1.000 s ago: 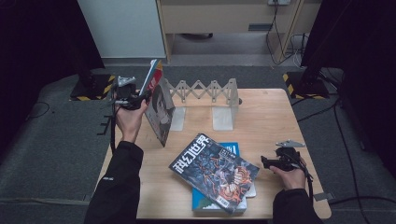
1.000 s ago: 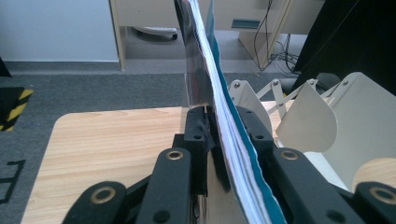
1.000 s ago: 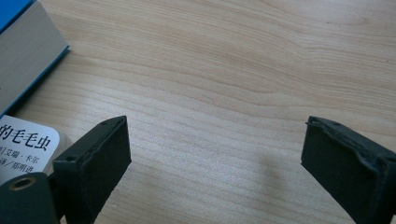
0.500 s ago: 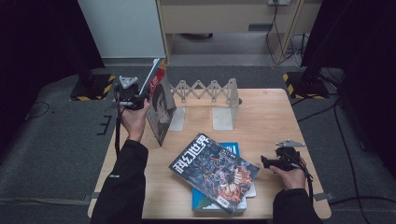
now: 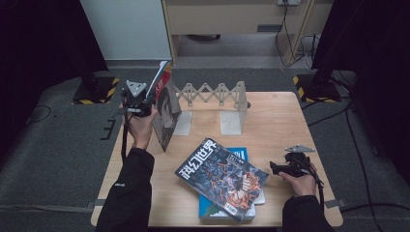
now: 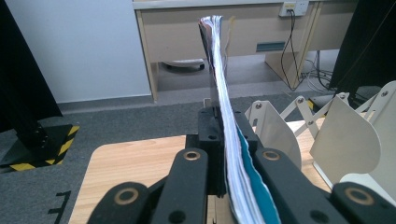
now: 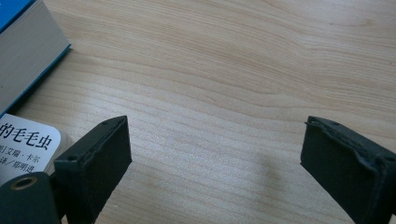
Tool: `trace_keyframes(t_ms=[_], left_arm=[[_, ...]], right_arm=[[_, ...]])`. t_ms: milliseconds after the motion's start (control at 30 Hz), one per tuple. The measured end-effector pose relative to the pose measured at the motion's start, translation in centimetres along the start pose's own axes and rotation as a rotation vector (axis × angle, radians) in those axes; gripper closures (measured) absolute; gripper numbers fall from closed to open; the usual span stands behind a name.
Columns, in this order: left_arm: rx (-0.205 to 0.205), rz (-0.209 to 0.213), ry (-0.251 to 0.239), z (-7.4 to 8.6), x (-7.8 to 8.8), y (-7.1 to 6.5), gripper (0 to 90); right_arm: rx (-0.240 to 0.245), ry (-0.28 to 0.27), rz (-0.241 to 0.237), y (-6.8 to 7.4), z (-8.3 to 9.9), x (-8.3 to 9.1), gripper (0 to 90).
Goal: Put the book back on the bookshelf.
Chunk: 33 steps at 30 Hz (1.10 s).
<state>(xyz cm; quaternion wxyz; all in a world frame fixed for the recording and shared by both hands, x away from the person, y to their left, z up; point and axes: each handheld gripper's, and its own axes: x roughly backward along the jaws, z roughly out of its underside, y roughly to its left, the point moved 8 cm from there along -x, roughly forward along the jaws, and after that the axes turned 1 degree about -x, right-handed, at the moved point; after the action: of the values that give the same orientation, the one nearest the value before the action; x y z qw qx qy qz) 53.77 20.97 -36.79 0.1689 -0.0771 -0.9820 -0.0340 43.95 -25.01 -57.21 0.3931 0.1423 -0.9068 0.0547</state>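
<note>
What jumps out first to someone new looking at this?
The left gripper holds a magazine upright at the table's left edge, jaws clamped on it, beside a white accordion-style book rack. At front centre, a comic-cover magazine lies skewed across a blue book. The right gripper rests open nearby.

Black left tool (image 5: 145,99); red-edged magazine (image 5: 167,108); blue book (image 5: 239,154); pale wood table (image 5: 280,121).
</note>
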Motion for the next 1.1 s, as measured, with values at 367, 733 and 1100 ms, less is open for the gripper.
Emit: trace_keyframes(t_ms=[367, 733, 1100], left_arm=[[0.027, 0.037, -0.053, 0.2, 1.0, 0.3, 75.6], [0.002, 0.102, -0.150, 0.4, 4.5, 0.8, 43.8], [-0.005, 0.213, -0.120, 5.1, 8.0, 0.4, 37.0]], right_arm=[[-0.002, -0.002, -0.005, 0.1, 0.0, 0.1, 8.8], [0.001, -0.058, -0.005, 0.3, -0.9, 0.8, 12.8], [0.012, -0.112, -0.023, 0.7, -1.8, 1.9, 20.3]])
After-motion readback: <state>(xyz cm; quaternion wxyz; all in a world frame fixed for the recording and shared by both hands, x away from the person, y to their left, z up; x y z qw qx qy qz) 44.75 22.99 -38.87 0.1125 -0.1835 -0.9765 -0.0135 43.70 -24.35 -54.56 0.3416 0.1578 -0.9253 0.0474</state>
